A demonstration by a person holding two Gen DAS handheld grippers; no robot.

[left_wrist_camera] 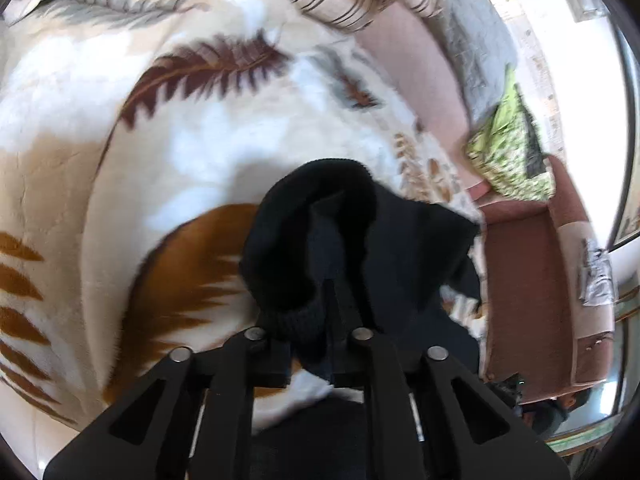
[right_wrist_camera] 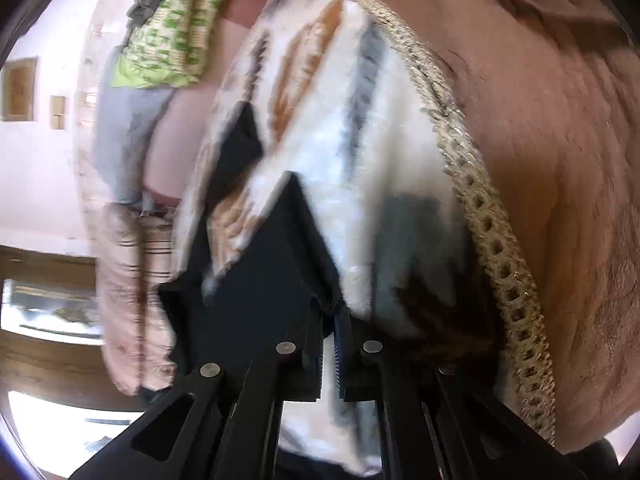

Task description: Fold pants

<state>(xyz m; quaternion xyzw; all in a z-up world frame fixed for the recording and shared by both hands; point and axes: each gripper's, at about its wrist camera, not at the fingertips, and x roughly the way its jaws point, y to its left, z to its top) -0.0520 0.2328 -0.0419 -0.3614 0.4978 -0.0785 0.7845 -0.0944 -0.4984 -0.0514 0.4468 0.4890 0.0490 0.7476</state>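
Observation:
The pants (left_wrist_camera: 360,240) are black with a ribbed cuff (left_wrist_camera: 296,320). In the left wrist view they bunch up right at my left gripper (left_wrist_camera: 328,304), which is shut on the cuff end and holds it above the blanket. In the right wrist view my right gripper (right_wrist_camera: 326,308) is shut on a corner of the black pants (right_wrist_camera: 276,264); the cloth spreads left and down from the jaws. The fingertips of both grippers are hidden in the cloth.
A cream blanket (left_wrist_camera: 180,152) with brown and grey feather prints covers the bed; it also shows in the right wrist view (right_wrist_camera: 360,140) with a crocheted edge (right_wrist_camera: 480,208). A green patterned pillow (left_wrist_camera: 508,148) lies on a pink sheet. A brown bed frame (left_wrist_camera: 528,288) stands at right.

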